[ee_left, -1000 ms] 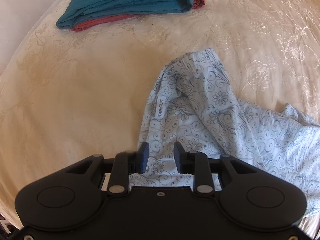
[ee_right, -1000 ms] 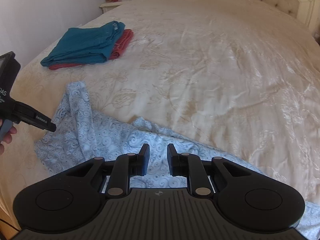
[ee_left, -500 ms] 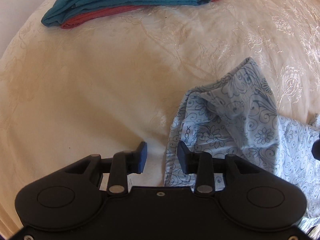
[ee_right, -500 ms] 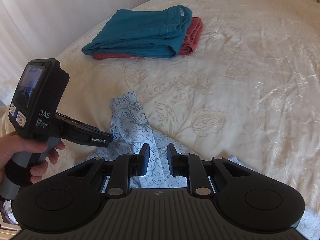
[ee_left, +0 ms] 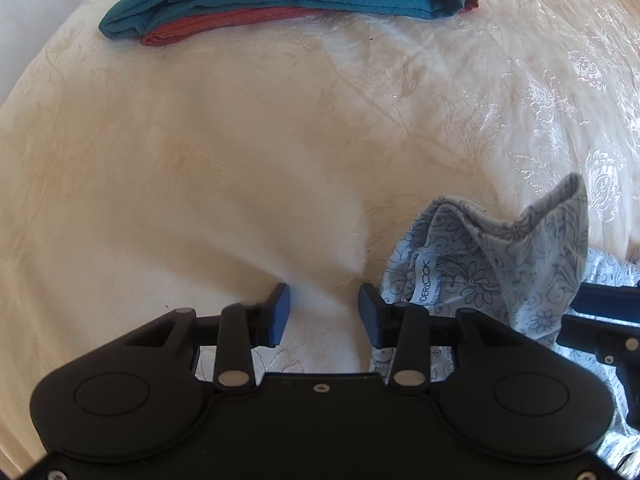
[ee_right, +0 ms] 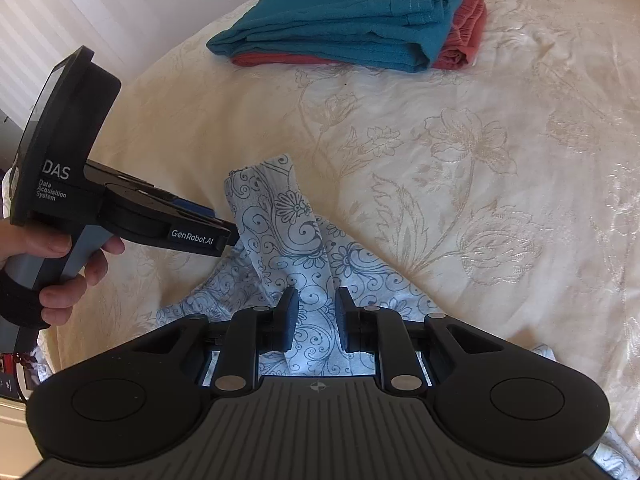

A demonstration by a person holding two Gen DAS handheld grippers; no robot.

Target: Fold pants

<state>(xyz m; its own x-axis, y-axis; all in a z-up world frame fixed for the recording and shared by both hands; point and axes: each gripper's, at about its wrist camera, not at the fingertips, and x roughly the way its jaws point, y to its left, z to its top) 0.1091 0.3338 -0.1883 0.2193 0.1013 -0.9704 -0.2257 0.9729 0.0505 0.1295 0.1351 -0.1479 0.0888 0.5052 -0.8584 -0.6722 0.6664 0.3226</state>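
Light blue pants with a dark swirl-and-flower print lie crumpled on the cream bedspread, one end standing up in a peak. A white label shows inside that end. My left gripper points down at bare bedspread just left of the pants. Its jaws are opening and nothing is between them. In the right wrist view a hand holds the left gripper, its tips beside the peak. My right gripper hovers over the pants, jaws partly apart, with printed cloth showing under the gap.
A folded teal garment lies on a folded red one at the far side of the bed. The bed's edge and a pale striped curtain or wall are at the left. Bare bedspread stretches to the right.
My left gripper slid left off the pants and its jaws widened, leaving the cloth peak standing. My right gripper swung down and left until it came over the pants.
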